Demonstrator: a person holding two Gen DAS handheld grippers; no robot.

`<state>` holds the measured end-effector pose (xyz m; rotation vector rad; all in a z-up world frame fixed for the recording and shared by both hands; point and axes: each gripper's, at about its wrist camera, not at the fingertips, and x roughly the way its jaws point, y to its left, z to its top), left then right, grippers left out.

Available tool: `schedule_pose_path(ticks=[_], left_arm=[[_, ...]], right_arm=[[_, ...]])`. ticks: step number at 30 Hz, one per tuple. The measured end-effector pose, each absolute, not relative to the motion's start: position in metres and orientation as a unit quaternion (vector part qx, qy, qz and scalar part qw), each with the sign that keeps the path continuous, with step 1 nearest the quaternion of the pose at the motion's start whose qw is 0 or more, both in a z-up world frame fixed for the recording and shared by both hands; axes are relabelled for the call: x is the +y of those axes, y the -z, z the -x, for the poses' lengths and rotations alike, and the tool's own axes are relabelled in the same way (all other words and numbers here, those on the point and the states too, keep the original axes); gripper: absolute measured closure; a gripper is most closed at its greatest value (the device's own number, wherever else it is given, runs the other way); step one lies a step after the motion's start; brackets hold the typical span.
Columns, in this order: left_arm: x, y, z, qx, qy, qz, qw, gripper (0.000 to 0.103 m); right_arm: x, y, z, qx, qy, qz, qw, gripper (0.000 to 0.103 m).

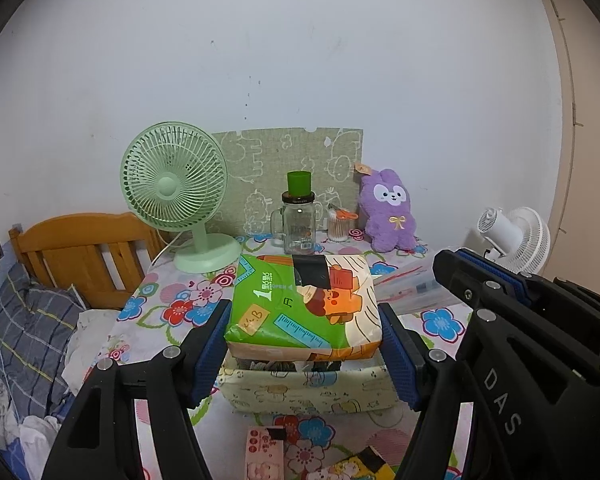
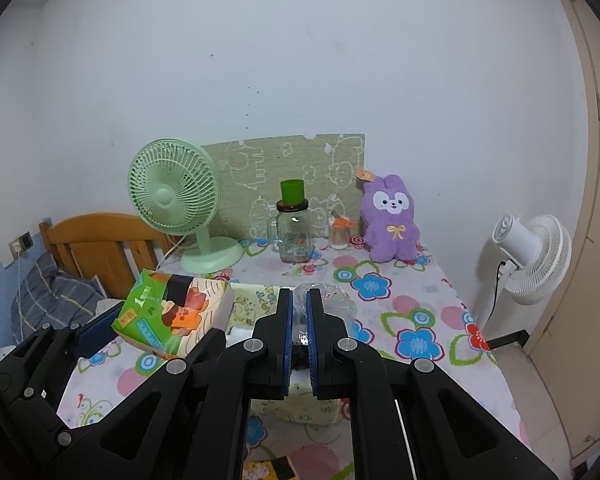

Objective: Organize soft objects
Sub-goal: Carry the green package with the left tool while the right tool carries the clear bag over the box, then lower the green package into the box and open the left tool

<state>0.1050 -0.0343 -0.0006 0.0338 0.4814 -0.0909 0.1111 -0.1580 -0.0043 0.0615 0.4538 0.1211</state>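
One tissue pack [image 1: 302, 304], green and orange cartoon wrapper, is clamped between the left tongs [image 1: 304, 344], above one patterned fabric box [image 1: 308, 390]. The right tongs [image 2: 299, 334] pinch one clear plastic bag [image 2: 332, 300]. Two fans beyond.

Both wrist cameras face the back wall across the table [image 1: 160, 300], close above its near end, left view left of right; both share the green fan [image 1: 174, 192].
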Motion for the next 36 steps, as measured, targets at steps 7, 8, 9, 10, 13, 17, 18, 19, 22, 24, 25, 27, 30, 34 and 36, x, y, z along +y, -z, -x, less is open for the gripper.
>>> schedule_pose_path(ticks=[7,8,9,10,13,17,18,19,22,24,25,27,30,34,36], left_arm=[[-0.032,0.007,-0.122,0.245,0.041,-0.015,0.968,0.031],[-0.032,0.008,-0.124,0.247,0.041,-0.014,0.968,0.031],[-0.031,0.009,-0.127,0.248,0.042,-0.014,0.968,0.031],[-0.031,0.011,-0.130,0.250,0.042,-0.013,0.967,0.031],[-0.031,0.013,-0.138,0.255,0.042,-0.014,0.966,0.031],[-0.030,0.018,-0.148,0.262,0.040,-0.014,0.964,0.031],[-0.029,0.019,-0.151,0.264,0.040,-0.013,0.964,0.031],[-0.028,0.020,-0.155,0.266,0.039,-0.013,0.963,0.031],[-0.027,0.024,-0.164,0.270,0.039,-0.010,0.962,0.031],[-0.026,0.026,-0.169,0.272,0.040,-0.008,0.962,0.031],[-0.026,0.027,-0.172,0.274,0.041,-0.007,0.961,0.031],[-0.025,0.030,-0.178,0.278,0.042,-0.007,0.960,0.031],[-0.026,0.034,-0.186,0.281,0.039,-0.009,0.959,0.031],[-0.022,0.042,-0.197,0.290,0.033,-0.009,0.956,0.030],[-0.020,0.045,-0.202,0.296,0.028,-0.008,0.955,0.029]], right_arm=[[-0.156,0.009,-0.129,0.232,-0.056,-0.031,0.971,0.094],[-0.155,0.010,-0.132,0.233,-0.054,-0.031,0.970,0.094],[-0.155,0.011,-0.134,0.234,-0.054,-0.031,0.970,0.094],[-0.155,0.012,-0.137,0.236,-0.053,-0.031,0.970,0.094],[-0.154,0.015,-0.147,0.242,-0.051,-0.032,0.968,0.094],[-0.153,0.020,-0.160,0.250,-0.051,-0.033,0.966,0.094],[-0.152,0.021,-0.163,0.251,-0.052,-0.032,0.966,0.094],[-0.151,0.022,-0.167,0.253,-0.053,-0.032,0.966,0.094],[-0.149,0.025,-0.177,0.255,-0.056,-0.031,0.965,0.094],[-0.148,0.027,-0.184,0.256,-0.058,-0.030,0.964,0.094],[-0.148,0.028,-0.187,0.258,-0.060,-0.029,0.964,0.094],[-0.147,0.032,-0.194,0.261,-0.064,-0.029,0.963,0.094],[-0.146,0.037,-0.201,0.262,-0.068,-0.032,0.962,0.094],[-0.142,0.044,-0.213,0.270,-0.075,-0.035,0.959,0.094],[-0.140,0.049,-0.220,0.274,-0.076,-0.036,0.958,0.094]])
